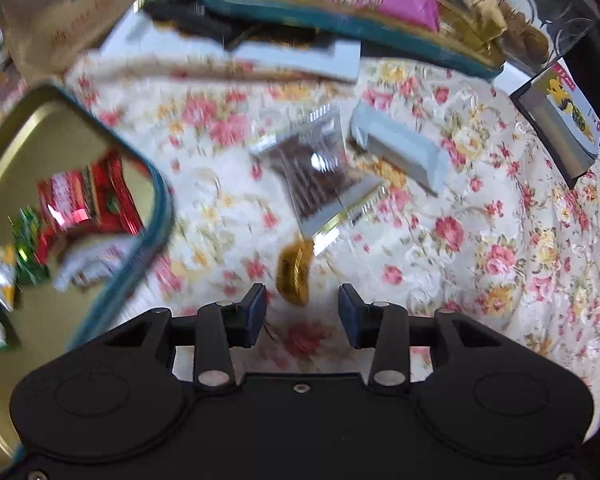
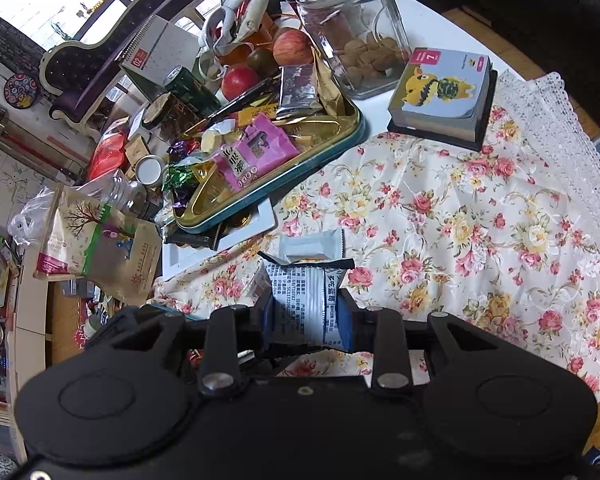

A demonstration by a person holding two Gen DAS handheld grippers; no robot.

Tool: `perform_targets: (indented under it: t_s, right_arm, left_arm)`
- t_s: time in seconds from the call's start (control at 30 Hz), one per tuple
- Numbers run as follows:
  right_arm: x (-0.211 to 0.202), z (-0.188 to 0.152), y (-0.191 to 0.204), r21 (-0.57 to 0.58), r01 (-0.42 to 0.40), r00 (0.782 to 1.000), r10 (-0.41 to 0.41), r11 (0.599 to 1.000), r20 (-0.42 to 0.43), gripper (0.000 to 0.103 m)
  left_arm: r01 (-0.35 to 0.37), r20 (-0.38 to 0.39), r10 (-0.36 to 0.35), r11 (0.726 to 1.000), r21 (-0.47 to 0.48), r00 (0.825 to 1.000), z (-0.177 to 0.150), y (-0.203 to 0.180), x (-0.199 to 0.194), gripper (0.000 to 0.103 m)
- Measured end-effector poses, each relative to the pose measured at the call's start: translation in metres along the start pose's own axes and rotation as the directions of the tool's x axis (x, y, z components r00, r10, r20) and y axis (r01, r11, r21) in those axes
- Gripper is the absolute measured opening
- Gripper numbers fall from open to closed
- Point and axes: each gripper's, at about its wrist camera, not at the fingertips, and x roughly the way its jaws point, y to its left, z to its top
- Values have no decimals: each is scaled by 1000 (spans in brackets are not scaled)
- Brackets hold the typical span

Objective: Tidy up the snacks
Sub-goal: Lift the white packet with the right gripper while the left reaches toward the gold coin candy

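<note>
My left gripper point(image 1: 302, 312) is open and empty above the floral cloth. Just ahead of it lie a small gold-wrapped sweet point(image 1: 296, 274), a clear packet of dark snacks point(image 1: 320, 172) and a pale blue-white packet point(image 1: 400, 148). A gold tin with a teal rim point(image 1: 156, 216) at the left holds red and green wrapped snacks point(image 1: 84, 200). My right gripper point(image 2: 306, 316) is shut on a white printed snack packet point(image 2: 304, 296) held above the cloth. A pale packet point(image 2: 312, 246) lies just beyond it. The left wrist view is blurred.
A second gold tray with a teal rim point(image 2: 340, 140) holds a pink packet point(image 2: 256, 156) and several sweets. Behind it stand a glass jar of biscuits point(image 2: 356, 36), apples point(image 2: 292, 48), a small boxed book point(image 2: 444, 96), paper bags point(image 2: 100, 248) and clutter.
</note>
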Motion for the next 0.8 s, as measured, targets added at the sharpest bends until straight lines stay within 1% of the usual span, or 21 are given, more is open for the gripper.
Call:
perform_targets:
  t_s: [0.03,0.07,0.1,0.17,0.2,0.23,0.3,0.33,0.37,0.4,0.43,0.47,0.5,0.6,0.63,0.67,0.73,0.8]
  right_arm:
    - [0,0,0,-5,4,1000,-4,1000,2,34]
    - [0,0,-1,-7,8,1000,-8,1000,2,34]
    - [1,0,-2,-5,12,1000,-12,1000,0,33]
    - [2,-1,-4,2,15,1000,-15,1000,-8,34]
    - [3,-1,-4,3,15,1000,-15,1000,-12,34]
    - [4,-1,-4,1,14,1000,-14,1000,-15,34]
    - [5,-2,-2,-7,11,1000,-12,1000,-20,34]
    - [4,-2,-2,-9,11,1000,-11,1000,-21,34]
    - [4,-2,-2,-4,13,1000,-13,1000,-17,34]
    - [3,-2,-3,3,14,1000,-14,1000,-10,34]
    - [1,-1,-4,9,14,1000,-14,1000,0,34]
    - [-1,1,-6,18,17,1000,-17,1000,15,34]
    - [-4,3,-9,25,22,999,-23,999,29,34]
    - [-11,8,-16,48,29,998,-32,998,58,34]
    - [-12,9,-19,61,28,998,-31,998,60,34]
    - [-12,11,-22,75,27,998,-32,997,60,34]
    - [-10,12,-24,87,27,998,-32,996,53,34]
    - [-8,11,-22,84,28,999,-32,996,44,34]
  left_arm:
    - [19,-16,-19,999,-28,1000,-2,3,2,45]
    - [21,-7,-21,999,-48,1000,-3,5,2,45]
    - [7,20,-6,999,-48,1000,-3,5,0,45]
    - [-49,97,49,999,-3,994,-3,-1,-7,44]
    - [-64,123,61,998,14,991,-4,-3,-9,43]
    - [-56,139,52,998,26,989,-4,-4,-11,43]
    - [33,103,-37,999,40,994,-4,-6,-9,44]
    - [96,78,-100,994,52,992,-3,-7,-8,44]
    - [157,63,-162,985,72,985,-5,-10,-9,44]
    - [198,56,-204,975,96,977,-6,-14,-12,44]
    - [219,58,-227,968,125,972,-8,-17,-16,44]
    - [217,73,-232,962,164,970,-11,-24,-22,44]
    - [193,89,-213,962,192,973,-12,-28,-26,44]
    - [88,154,-126,968,233,980,-12,-33,-33,45]
    - [47,164,-88,969,243,982,-11,-32,-32,45]
    - [21,172,-64,970,244,983,-9,-31,-31,45]
    - [5,164,-42,975,221,986,-7,-26,-26,45]
    - [19,135,-45,982,188,990,-5,-23,-19,45]
